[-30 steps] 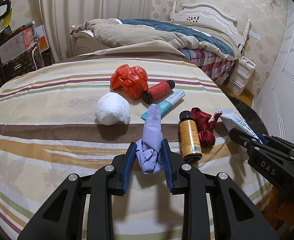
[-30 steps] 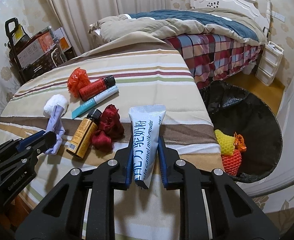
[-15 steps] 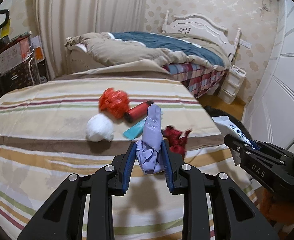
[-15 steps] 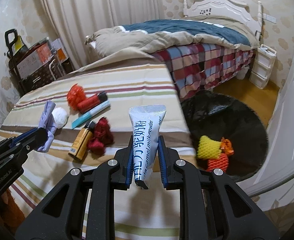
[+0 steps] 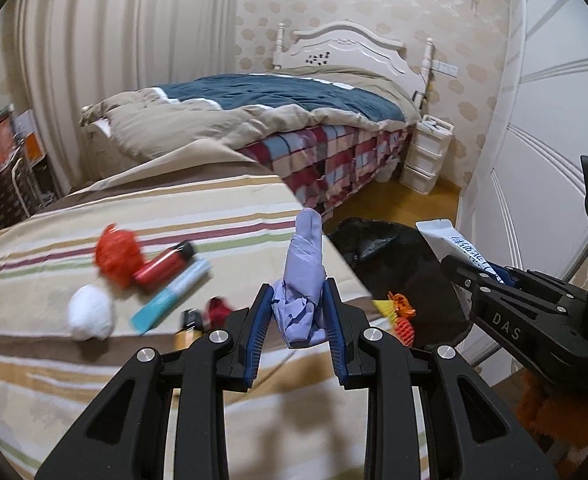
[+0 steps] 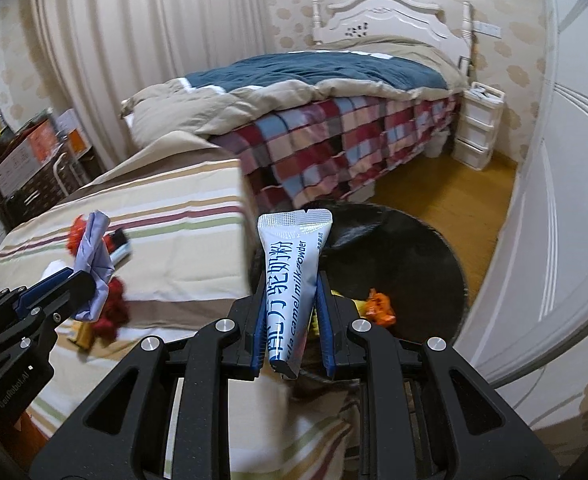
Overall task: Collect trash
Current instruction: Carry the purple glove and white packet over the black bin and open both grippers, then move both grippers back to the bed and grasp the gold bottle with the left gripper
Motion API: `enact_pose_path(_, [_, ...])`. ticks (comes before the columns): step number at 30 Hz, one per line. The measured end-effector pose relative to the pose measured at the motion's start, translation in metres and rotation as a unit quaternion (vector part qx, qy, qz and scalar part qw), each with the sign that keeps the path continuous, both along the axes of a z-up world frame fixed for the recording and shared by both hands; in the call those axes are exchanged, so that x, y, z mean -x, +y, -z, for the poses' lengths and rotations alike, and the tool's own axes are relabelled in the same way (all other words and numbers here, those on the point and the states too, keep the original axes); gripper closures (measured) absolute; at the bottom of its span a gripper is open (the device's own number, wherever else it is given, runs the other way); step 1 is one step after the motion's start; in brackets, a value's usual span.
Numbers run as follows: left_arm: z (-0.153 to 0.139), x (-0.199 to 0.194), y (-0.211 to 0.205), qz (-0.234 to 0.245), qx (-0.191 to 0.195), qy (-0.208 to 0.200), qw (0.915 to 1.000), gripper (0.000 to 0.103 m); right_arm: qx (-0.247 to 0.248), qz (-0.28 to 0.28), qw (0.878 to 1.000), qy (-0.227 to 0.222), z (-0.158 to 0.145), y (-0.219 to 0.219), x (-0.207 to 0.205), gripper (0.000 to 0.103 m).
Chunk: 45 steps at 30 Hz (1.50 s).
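Both loads carried off the striped bed [image 5: 74, 360] toward the bin [image 6: 433, 264] at 2 o'clock, left gripper [image 5: 297, 312] clamped on lilac wrapper [image 5: 303, 276], right gripper [image 6: 290, 316] on sachet [image 6: 292, 264]; release pending

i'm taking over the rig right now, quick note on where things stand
Left gripper: shut on a crumpled purple glove.
Right gripper: shut on a camel milk powder sachet, in front of the black bin on the floor.
Done: yellow and orange scraps lie in the bin.
Left: drop both pieces, then clear the striped table: orange bag, red bottle, white wad, teal tube, red cloth, amber bottle.
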<state>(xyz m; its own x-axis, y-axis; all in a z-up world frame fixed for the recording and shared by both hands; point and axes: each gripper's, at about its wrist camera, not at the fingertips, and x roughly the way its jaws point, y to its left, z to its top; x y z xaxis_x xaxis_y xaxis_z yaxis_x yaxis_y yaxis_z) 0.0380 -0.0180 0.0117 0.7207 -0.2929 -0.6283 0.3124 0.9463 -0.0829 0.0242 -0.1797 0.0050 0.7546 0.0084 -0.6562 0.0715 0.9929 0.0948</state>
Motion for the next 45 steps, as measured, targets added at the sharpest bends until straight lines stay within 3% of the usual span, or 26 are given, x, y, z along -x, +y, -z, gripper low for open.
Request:
enact_pose_path(19, [0.036,-0.058,-0.09,0.03,-0.052,0.027,0.9978,0.074,-0.014,0.041,0.999,0.028,0.034,-0.067,-0.045,0.082])
enact_pose_path(31, [0.046,-0.075,-0.116,0.041,-0.082,0.041,0.9949,0.073,-0.027,0.057,0.997,0.042,0.052,-0.09,-0.06,0.078])
enact_pose_path(32, [0.047,-0.075,-0.116,0.04,-0.083,0.042,0.9948,0.071,-0.028,0.058,0.997,0.042,0.053,-0.091,-0.059,0.074])
enact_pose_path(34, [0.046,-0.075,-0.114,0.035,-0.081,0.041,0.9952,0.053,-0.029,0.061,0.997,0.042,0.055,-0.093,-0.06,0.068])
enact_pose_path(37, [0.044,-0.074,-0.111,0.028,-0.076,0.036,0.9961,0.042,-0.025,0.069,0.997,0.04,0.056,-0.095,-0.058,0.058])
enact_pose_path(40, [0.042,-0.072,-0.11,0.023,-0.078,0.031,0.9962,0.034,-0.025,0.075,0.996,0.04,0.056,-0.097,-0.055,0.058])
enact_pose_path(45, [0.038,-0.067,-0.106,0.011,-0.081,0.025,0.9963,0.03,-0.02,0.08,0.996,0.038,0.054,-0.096,-0.05,0.052])
